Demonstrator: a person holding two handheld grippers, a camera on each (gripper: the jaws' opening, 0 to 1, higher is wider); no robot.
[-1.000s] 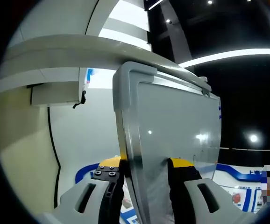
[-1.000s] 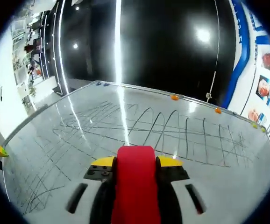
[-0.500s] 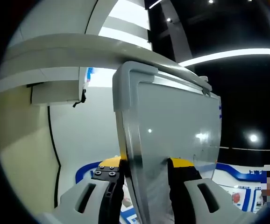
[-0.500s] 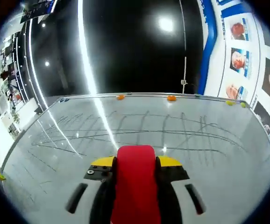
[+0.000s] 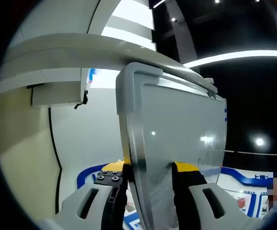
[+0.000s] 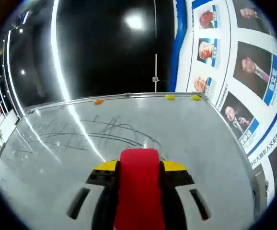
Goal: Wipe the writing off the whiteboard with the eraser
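Note:
In the left gripper view my left gripper (image 5: 148, 175) is shut on the whiteboard (image 5: 177, 129), clamping its grey frame edge; the board rises edge-on between the jaws. In the right gripper view the whiteboard (image 6: 210, 143) spreads out ahead, with thin dark scribbles left in its upper left part and the right part wiped white. My right gripper (image 6: 138, 177) is shut on the red eraser (image 6: 138, 187), which rests against the board near its lower middle.
Small orange and yellow magnets (image 6: 98, 101) sit along the board's far edge. A wall of portrait posters (image 6: 246, 72) stands to the right. A white curved wall with a black cable (image 5: 54, 153) lies left of the board.
The right gripper view has swung toward the board's right end, and fewer scribbles show in front of the eraser than before. The left gripper view is unchanged.

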